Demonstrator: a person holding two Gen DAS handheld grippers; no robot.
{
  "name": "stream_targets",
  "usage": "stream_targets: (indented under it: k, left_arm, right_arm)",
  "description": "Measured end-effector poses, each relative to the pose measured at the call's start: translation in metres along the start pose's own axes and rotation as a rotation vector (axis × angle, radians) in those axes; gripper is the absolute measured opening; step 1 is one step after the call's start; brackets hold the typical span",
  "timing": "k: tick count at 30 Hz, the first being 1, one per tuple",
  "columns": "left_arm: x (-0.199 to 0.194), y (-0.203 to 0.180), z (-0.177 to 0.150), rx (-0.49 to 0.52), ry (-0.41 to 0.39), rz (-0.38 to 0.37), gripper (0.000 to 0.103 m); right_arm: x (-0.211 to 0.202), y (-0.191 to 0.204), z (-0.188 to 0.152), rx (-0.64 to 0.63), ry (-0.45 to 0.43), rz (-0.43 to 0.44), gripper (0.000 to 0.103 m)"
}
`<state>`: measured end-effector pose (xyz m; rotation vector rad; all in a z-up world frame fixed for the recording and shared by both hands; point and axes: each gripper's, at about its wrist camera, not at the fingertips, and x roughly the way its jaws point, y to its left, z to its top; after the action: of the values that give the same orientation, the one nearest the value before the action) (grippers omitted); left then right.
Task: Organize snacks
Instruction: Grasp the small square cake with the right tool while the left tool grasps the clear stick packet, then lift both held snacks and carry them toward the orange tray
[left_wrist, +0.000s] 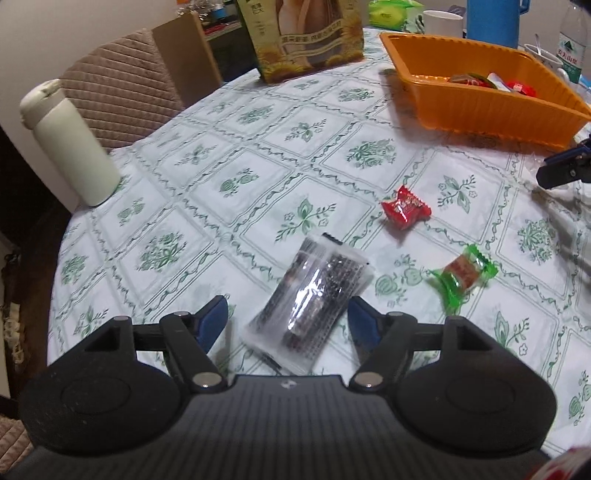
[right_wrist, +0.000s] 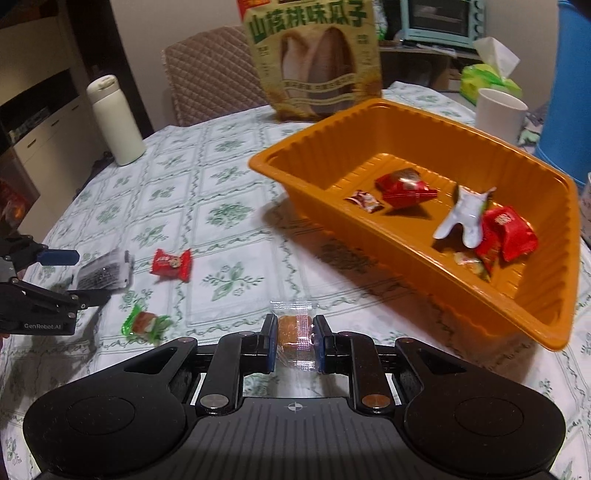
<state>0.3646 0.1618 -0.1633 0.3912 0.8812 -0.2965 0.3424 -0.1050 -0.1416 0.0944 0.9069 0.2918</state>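
My left gripper (left_wrist: 288, 314) is open, its blue pads on either side of a clear packet of dark snack (left_wrist: 314, 295) lying on the tablecloth. A red candy (left_wrist: 405, 208) and a green-wrapped candy (left_wrist: 461, 275) lie to its right. My right gripper (right_wrist: 295, 345) is shut on a clear-wrapped orange-brown candy (right_wrist: 293, 332), held above the table near the orange tray (right_wrist: 369, 122). The tray holds several wrapped snacks, among them a red packet (right_wrist: 404, 188) and a white wrapper (right_wrist: 463, 216). The left gripper (right_wrist: 55, 280) shows at the far left of the right wrist view.
A sunflower-seed bag (right_wrist: 314, 59) stands behind the tray. A white flask (left_wrist: 70, 147) stands at the table's left edge by a padded chair (left_wrist: 118, 81). A white cup (right_wrist: 500, 112), a blue jug (left_wrist: 495, 20), a water bottle (left_wrist: 572, 40) and tissues (right_wrist: 487, 74) stand at the back right.
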Motion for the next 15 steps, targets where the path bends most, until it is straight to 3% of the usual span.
stream_targets:
  k: [2, 4, 5, 9, 15]
  left_arm:
    - [0.002, 0.005, 0.003, -0.022, 0.013, -0.035, 0.067]
    - [0.003, 0.012, 0.005, -0.074, 0.029, -0.092, 0.052]
    - [0.003, 0.013, 0.005, -0.096, 0.032, -0.101, 0.051]
    - [0.000, 0.009, 0.003, -0.114, 0.032, -0.094, 0.042]
    - [-0.013, 0.001, -0.011, -0.216, 0.057, -0.052, 0.038]
  right_arm:
    - [-0.001, -0.002, 0.000, 0.012, 0.002, -0.005, 0.020]
    - [-0.001, -0.004, -0.001, 0.019, 0.004, -0.008, 0.020]
    - [-0.001, -0.004, 0.000, 0.021, 0.004, -0.009, 0.020]
    - [-0.002, -0.005, 0.000, 0.030, 0.004, -0.009, 0.020]
    - [-0.005, -0.005, 0.000, 0.028, 0.002, 0.007, 0.020]
